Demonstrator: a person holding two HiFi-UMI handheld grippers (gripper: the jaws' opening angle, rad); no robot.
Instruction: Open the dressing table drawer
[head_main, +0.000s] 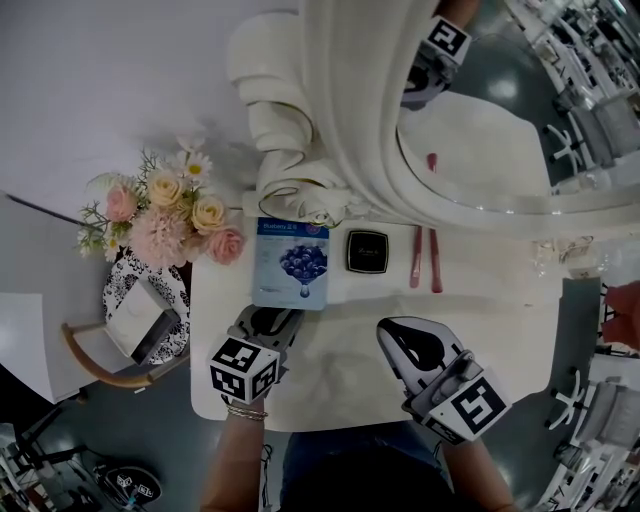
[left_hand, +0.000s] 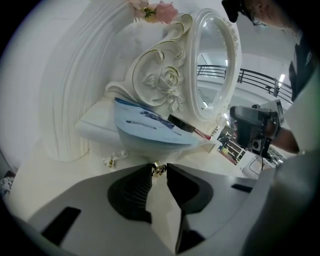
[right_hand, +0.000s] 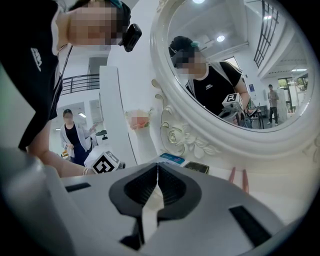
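The white dressing table (head_main: 500, 330) lies below me, its top reaching under the oval mirror (head_main: 480, 140). In the left gripper view a small gold drawer knob (left_hand: 159, 169) sits right between the tips of my left gripper (left_hand: 159, 171), and both tips touch it. The white drawer front (left_hand: 75, 175) spreads out around the knob. In the head view the left gripper (head_main: 272, 322) reaches in at the table's front left edge, so the knob is hidden there. My right gripper (head_main: 400, 338) hovers over the tabletop's front, jaws together with nothing between them (right_hand: 158, 169).
On the tabletop lie a blue face-mask packet (head_main: 292, 262), a black compact (head_main: 367, 251) and two pink sticks (head_main: 426, 258). A second small gold fitting (left_hand: 113, 160) is on the drawer front to the left. A flower bouquet (head_main: 165, 215) and a chair (head_main: 120, 340) stand beside the table's left end.
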